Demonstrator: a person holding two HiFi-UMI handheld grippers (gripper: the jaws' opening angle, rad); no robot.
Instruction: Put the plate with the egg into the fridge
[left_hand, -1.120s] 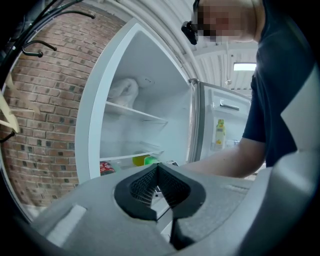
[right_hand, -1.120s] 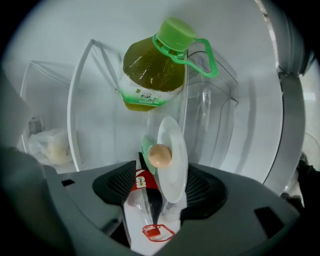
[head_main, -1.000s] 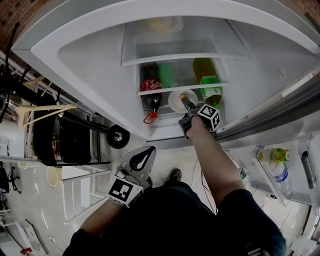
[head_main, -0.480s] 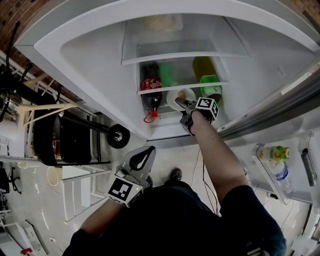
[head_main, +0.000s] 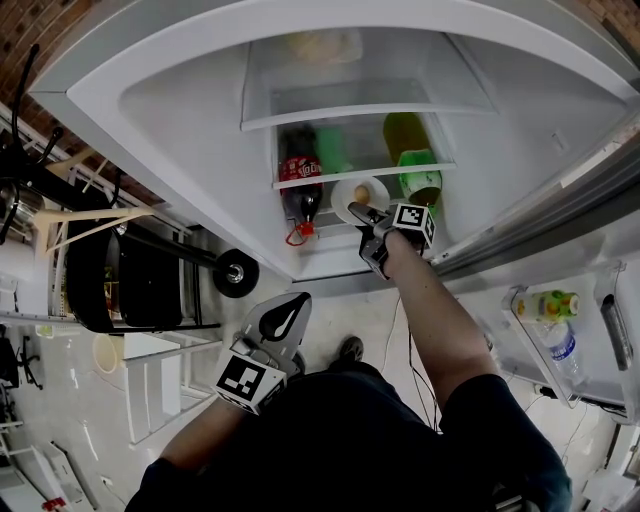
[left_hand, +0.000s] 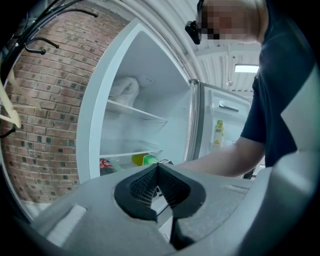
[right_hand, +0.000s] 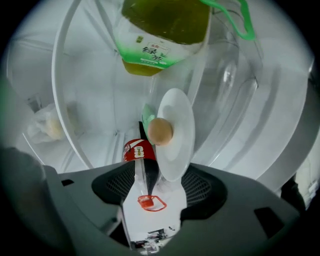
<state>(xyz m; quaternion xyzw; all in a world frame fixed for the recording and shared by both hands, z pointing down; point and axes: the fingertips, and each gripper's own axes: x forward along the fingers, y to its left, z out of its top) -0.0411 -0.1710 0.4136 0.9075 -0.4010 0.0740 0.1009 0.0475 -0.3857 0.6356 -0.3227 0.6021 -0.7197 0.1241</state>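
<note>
Fridge (head_main: 200, 130) open. Plate (right_hand: 175, 130) sits low inside, between cola (right_hand: 139, 150) and tea bottle (right_hand: 160, 30), straight ahead of right gripper (right_hand: 161, 171), whose jaws stand apart around its near rim. Left gripper (left_hand: 158, 167), jaws together and empty, hangs well back. Egg (right_hand: 160, 131) on plate.

The plate (right_hand: 176, 135) is smooth, glossy white, like glazed ceramic; the egg (right_hand: 160, 131) on it has a matt tan shell. The fridge (head_main: 190, 170) lining is smooth white plastic, its shelves (head_main: 370, 108) translucent plastic. At the top of the right gripper view, the green bottle (right_hand: 165, 22) is clear plastic with a glossy label. The left tool (left_hand: 157, 170) and right tool (right_hand: 161, 186) are matt grey plastic with black ribbed pads (right_hand: 200, 187). At the left of the left gripper view, the wall (left_hand: 45, 110) is rough brick.
</note>
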